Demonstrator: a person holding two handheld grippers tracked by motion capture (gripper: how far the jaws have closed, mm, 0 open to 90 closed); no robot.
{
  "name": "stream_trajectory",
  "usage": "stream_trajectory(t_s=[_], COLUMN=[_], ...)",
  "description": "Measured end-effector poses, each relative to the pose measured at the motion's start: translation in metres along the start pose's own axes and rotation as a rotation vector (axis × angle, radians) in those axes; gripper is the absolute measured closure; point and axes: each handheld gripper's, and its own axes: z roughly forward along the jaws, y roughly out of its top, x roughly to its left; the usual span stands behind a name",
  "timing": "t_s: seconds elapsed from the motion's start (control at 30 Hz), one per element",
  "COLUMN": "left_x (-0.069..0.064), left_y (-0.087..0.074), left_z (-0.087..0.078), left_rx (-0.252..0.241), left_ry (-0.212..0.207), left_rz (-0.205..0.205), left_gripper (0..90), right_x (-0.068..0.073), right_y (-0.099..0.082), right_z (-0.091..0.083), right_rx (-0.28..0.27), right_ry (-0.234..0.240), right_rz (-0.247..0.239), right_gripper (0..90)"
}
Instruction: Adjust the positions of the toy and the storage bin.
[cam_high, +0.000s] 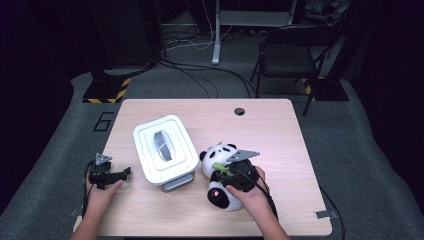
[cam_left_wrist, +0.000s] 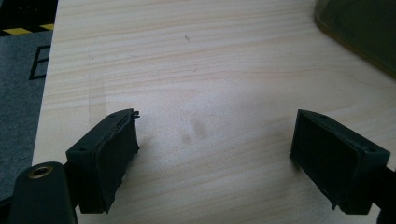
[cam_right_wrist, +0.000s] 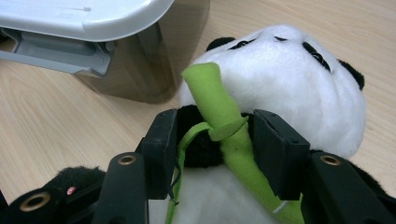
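Your right gripper (cam_right_wrist: 212, 149) has its jaws closed against the plush panda (cam_high: 223, 172) and its green bamboo stalk (cam_right_wrist: 229, 140), near the table's (cam_high: 270, 130) front edge, just beside the white-lidded container (cam_high: 162, 150). Your left gripper (cam_left_wrist: 215, 158) rests open over bare light wood. Grey carpet, cables and a folding chair (cam_high: 292, 55) lie beyond.

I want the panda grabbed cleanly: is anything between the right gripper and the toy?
Nothing visible. The right gripper already straddles the panda at its chest, with the toy's own green bamboo stalk between the jaws.
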Motion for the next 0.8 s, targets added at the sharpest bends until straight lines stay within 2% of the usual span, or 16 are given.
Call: stream_trajectory(t_s=[0.07,0.17,0.27,0.4,0.53,0.8], left_x=[0.000,0.000,0.000,0.000,0.000,0.000], left_y=[0.000,0.000,0.000,0.000,0.000,0.000], left_z=[0.000,0.000,0.000,0.000,0.000,0.000], left_rx=[0.000,0.000,0.000,0.000,0.000,-0.004], left_ry=[0.001,0.001,0.000,0.000,0.001,0.001], left_rz=[0.000,0.000,0.000,0.000,0.000,-0.006], left_gripper=[14.6,14.6,14.6,14.6,14.6,14.6], right_x=[-0.002,-0.003,-0.003,-0.005,-0.007,-0.017], right_y=[-0.001,-0.002,-0.003,-0.003,-0.004,-0.003], right_z=[0.000,0.001,0.003,0.004,0.002,-0.011], right_rx=[0.000,0.000,0.029,0.050,0.035,0.007], right_ry=[0.004,0.007,0.008,0.027,0.034,0.058], right_rz=[0.020,0.007,0.013,-0.004,-0.031,-0.020], right_gripper=[50.7,51.2,57.1,64.0,68.1,69.7])
